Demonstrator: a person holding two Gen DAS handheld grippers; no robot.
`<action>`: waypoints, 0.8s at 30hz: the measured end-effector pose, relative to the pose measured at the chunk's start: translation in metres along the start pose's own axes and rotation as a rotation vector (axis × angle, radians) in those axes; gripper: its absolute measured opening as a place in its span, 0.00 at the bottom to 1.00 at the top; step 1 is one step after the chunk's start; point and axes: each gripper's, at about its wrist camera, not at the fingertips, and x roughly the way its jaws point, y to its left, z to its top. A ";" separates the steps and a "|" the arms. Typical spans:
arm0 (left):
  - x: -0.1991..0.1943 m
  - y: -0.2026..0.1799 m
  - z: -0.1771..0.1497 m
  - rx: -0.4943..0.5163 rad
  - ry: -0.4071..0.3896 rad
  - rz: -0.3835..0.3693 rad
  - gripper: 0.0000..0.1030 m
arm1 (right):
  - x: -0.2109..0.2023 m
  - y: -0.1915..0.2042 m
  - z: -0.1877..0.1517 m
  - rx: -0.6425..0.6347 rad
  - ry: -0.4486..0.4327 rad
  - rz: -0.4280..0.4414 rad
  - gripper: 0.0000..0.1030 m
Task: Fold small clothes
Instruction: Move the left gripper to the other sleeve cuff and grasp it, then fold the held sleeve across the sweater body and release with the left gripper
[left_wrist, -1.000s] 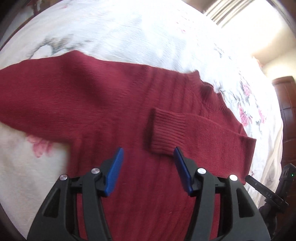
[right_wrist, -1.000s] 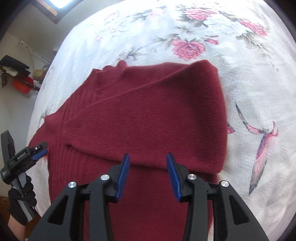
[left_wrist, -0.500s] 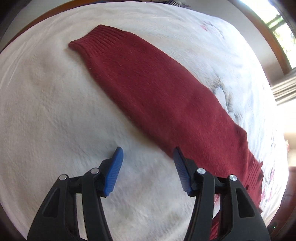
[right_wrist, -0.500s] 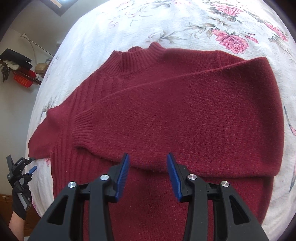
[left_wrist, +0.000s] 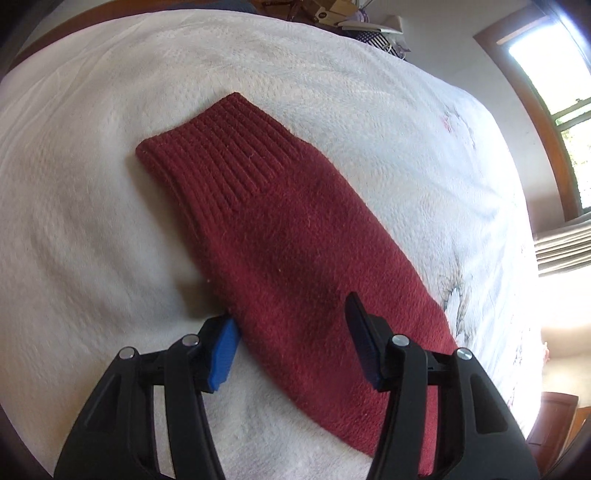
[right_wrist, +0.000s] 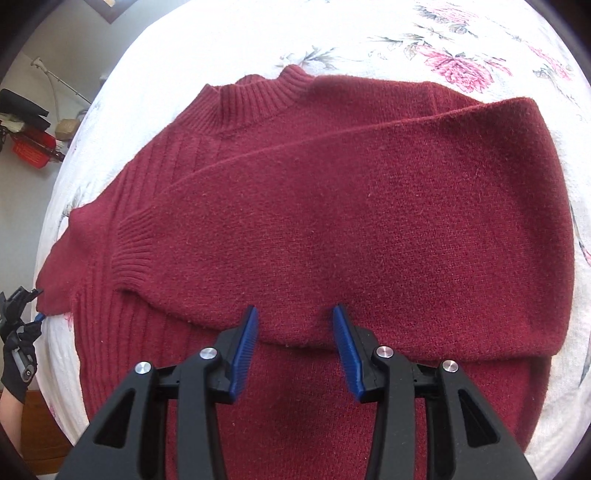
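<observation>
Left tongs (left_wrist: 291, 341): held wide open astride the unfolded sleeve (left_wrist: 295, 243), nothing gripped.
Right tongs (right_wrist: 295, 343): parted, empty, poised at the lower edge of the folded sleeve (right_wrist: 332, 229).
Sweater (right_wrist: 155, 332): spread flat on the bed (left_wrist: 92, 184), collar (right_wrist: 255, 99) farthest.
Bedspread (right_wrist: 461, 44): white, floral-printed.

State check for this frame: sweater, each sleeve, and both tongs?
Sweater: flat on the bedspread, partly folded.
Right sleeve: folded across the chest.
Left sleeve: stretched out, unfolded.
Left tongs: open, straddling the left sleeve.
Right tongs: open, empty.
</observation>
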 end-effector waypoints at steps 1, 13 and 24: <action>0.000 0.001 0.002 -0.010 -0.001 0.000 0.23 | 0.000 0.000 0.000 -0.001 0.000 0.000 0.42; -0.059 -0.064 -0.035 0.179 -0.088 -0.148 0.05 | -0.019 -0.009 -0.003 -0.008 -0.018 0.015 0.42; -0.067 -0.195 -0.157 0.461 0.006 -0.335 0.05 | -0.048 -0.036 -0.010 0.014 -0.042 0.025 0.42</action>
